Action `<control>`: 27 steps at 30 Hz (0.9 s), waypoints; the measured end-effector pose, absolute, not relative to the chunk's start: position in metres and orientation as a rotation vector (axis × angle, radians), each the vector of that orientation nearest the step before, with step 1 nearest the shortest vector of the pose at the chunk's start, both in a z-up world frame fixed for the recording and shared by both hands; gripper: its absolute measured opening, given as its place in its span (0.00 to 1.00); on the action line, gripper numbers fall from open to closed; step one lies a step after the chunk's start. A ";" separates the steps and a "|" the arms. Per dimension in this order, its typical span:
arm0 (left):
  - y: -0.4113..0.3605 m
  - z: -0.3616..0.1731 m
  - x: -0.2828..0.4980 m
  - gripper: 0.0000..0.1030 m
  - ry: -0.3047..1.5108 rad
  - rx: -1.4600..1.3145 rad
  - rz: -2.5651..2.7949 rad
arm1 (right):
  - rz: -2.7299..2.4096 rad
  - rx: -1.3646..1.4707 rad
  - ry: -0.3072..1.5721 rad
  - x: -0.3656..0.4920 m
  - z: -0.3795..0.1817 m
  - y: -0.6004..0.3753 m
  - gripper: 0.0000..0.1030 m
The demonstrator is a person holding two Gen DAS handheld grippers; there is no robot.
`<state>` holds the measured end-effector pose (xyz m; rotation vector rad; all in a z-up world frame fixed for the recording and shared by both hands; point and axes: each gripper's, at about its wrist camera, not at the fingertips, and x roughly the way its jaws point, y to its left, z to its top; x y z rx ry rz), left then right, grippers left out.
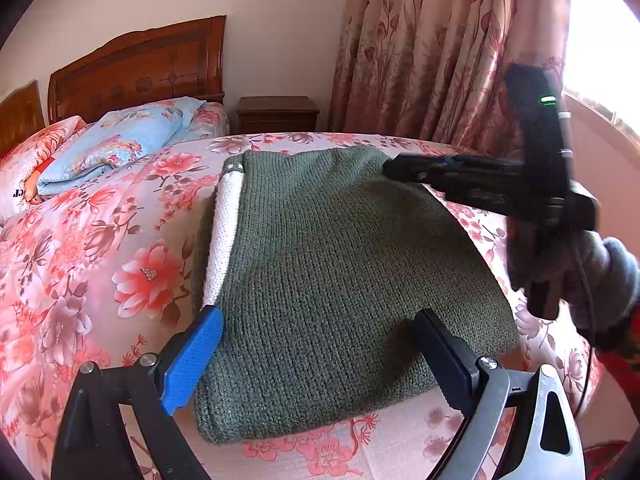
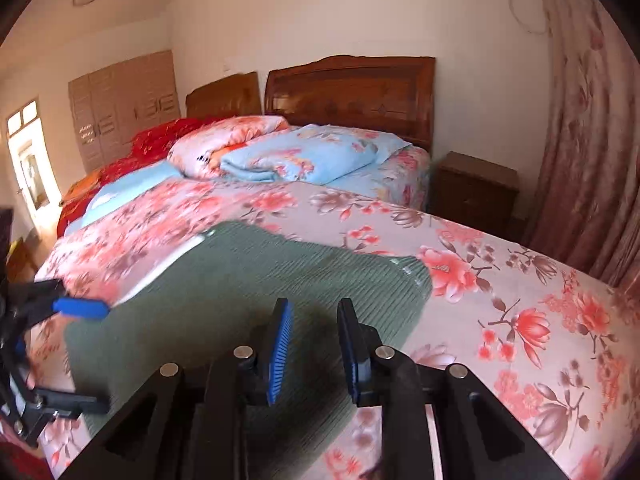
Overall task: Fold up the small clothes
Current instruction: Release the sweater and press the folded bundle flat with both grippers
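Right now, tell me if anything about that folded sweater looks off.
One thing: a white knit strip sticks out along the left edge of the green sweater, not tucked in. Otherwise it lies flat on the bed.

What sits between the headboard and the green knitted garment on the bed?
In the right wrist view, a folded blue floral quilt and bare pink floral bedsheet lie between the wooden headboard and the green knitted garment.
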<state>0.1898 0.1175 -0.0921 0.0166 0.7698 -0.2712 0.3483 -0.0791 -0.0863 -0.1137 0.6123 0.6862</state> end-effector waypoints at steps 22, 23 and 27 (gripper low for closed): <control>0.107 -0.098 0.185 1.00 0.732 0.055 -0.219 | 0.656 -0.261 0.531 0.220 -0.085 -0.066 0.26; 0.105 -0.099 0.183 1.00 0.726 0.060 -0.214 | 0.642 -0.275 0.570 0.222 -0.094 -0.065 0.26; 0.104 -0.093 0.170 1.00 0.691 0.051 -0.158 | 0.581 -0.233 0.554 0.208 -0.091 -0.070 0.26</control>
